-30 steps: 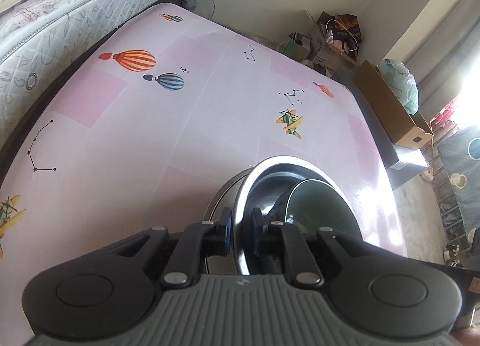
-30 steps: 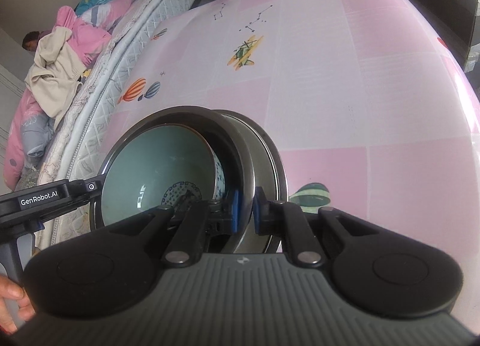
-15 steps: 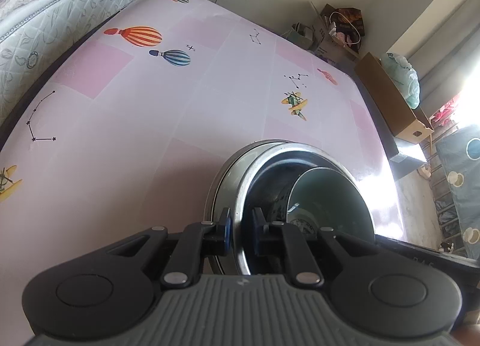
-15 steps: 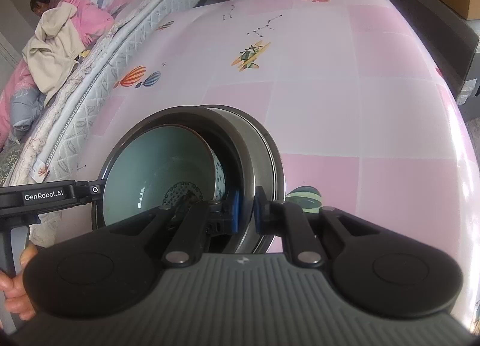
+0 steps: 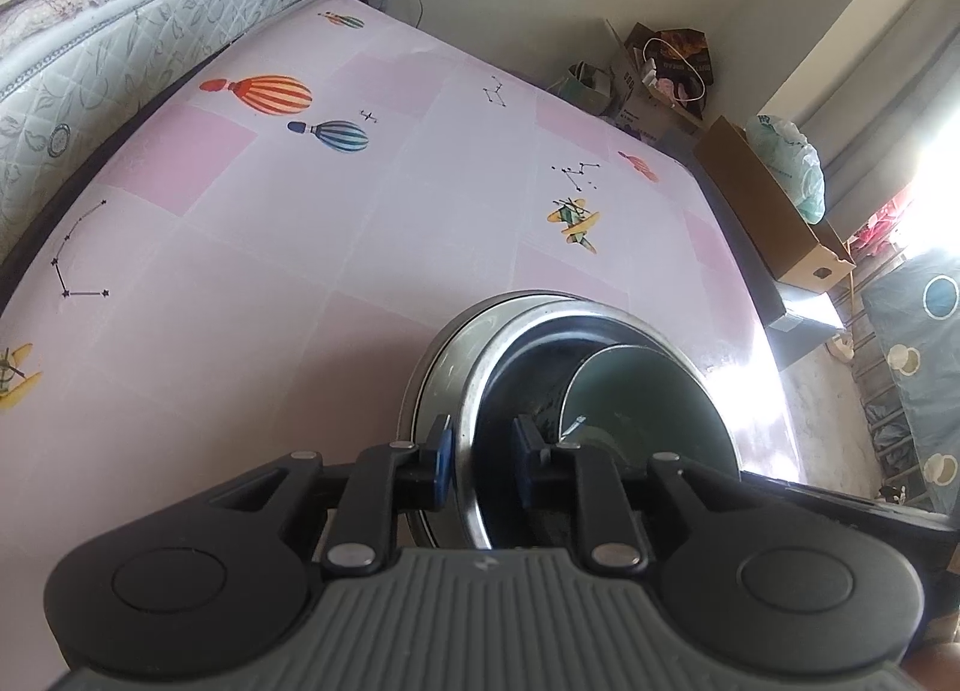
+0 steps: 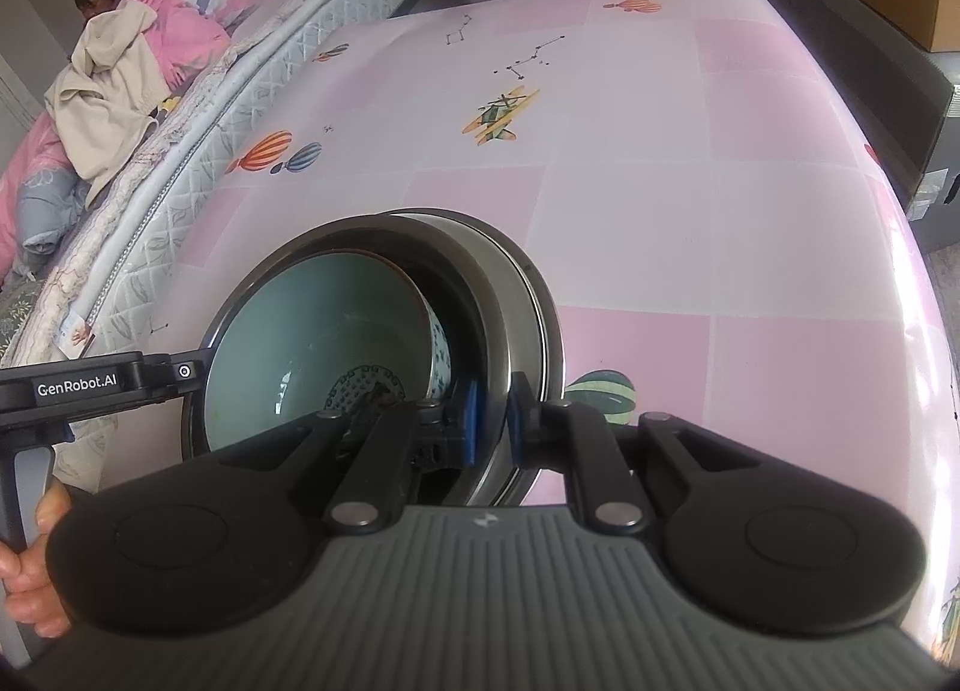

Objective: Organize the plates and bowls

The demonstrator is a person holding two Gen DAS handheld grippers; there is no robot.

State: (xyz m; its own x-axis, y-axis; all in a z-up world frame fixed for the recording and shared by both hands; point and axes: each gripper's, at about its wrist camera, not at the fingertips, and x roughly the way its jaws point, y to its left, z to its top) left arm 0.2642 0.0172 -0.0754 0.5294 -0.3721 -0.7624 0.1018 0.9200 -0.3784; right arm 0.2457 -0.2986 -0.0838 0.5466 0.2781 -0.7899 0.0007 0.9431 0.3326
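Observation:
A stack of steel bowls (image 5: pixel 474 391) (image 6: pixel 522 295) sits on the pink patterned table, with a pale green ceramic bowl (image 5: pixel 648 409) (image 6: pixel 324 331) nested inside. My left gripper (image 5: pixel 480 460) straddles the stack's rim with its jaws a little apart from the metal. My right gripper (image 6: pixel 493 421) is shut on the opposite side of the steel rim. The left gripper's body (image 6: pixel 78 388) shows at the left of the right wrist view, past the stack.
The pink table (image 5: pixel 300 247) (image 6: pixel 720 211) with balloon and plane prints stretches ahead. A mattress (image 5: pixel 120 31) (image 6: pixel 198 139) runs along its left side. A cardboard box (image 5: pixel 774 217) and clutter stand beyond the far right edge.
The left gripper's jaws have opened slightly off the steel rim. The stack has sunk and settled toward the table; the right gripper stays clamped.

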